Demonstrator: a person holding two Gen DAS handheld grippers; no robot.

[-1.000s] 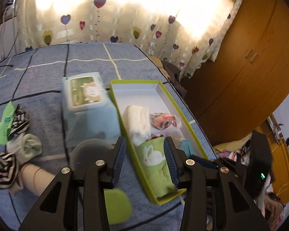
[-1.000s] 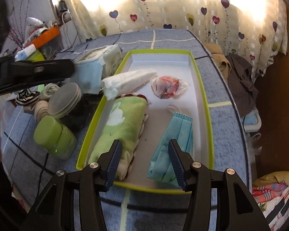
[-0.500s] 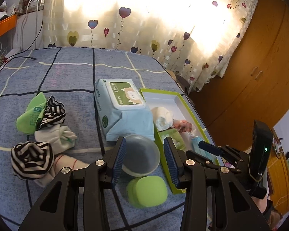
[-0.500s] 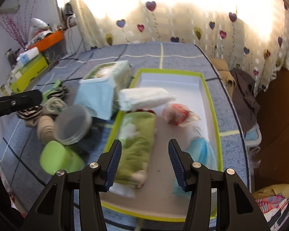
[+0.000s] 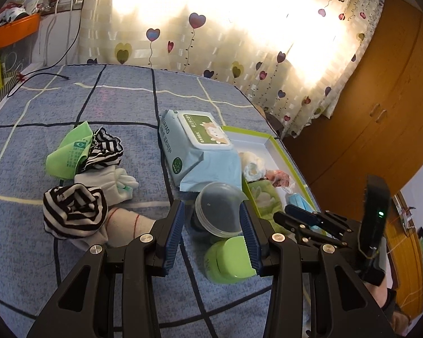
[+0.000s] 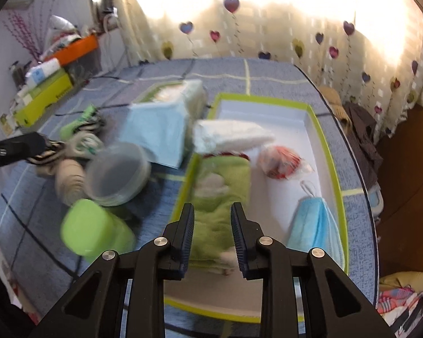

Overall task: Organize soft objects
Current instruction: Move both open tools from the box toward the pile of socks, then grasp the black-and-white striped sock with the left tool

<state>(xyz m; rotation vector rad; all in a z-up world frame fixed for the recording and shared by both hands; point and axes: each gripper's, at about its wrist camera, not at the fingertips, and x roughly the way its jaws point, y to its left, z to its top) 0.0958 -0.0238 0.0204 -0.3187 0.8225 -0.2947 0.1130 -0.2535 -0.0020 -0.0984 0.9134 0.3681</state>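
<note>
On the blue checked bedspread lies a pile of socks: a rolled striped sock [image 5: 73,214], a white sock [image 5: 110,180], a beige sock [image 5: 124,225], and a second striped one beside a green packet [image 5: 70,152]. My left gripper [image 5: 211,225] hovers open and empty, just right of the beige sock. A green-rimmed tray [image 6: 330,152] holds a green towel [image 6: 222,197], a white folded cloth [image 6: 231,138], a blue face mask [image 6: 313,225] and a small red-and-white bag [image 6: 282,163]. My right gripper [image 6: 213,225] hangs over the towel, jaws closing, nothing between them.
A pack of wet wipes [image 5: 197,146] lies between the socks and the tray. A clear round tub [image 5: 220,211] and a green jar [image 5: 228,262] stand just in front of it. Clothes are heaped off the bed's right edge; shelves and boxes stand to the left.
The left gripper has swung left, from over the tray toward the sock pile. The right gripper's jaws have narrowed and it has drifted left over the green towel.
</note>
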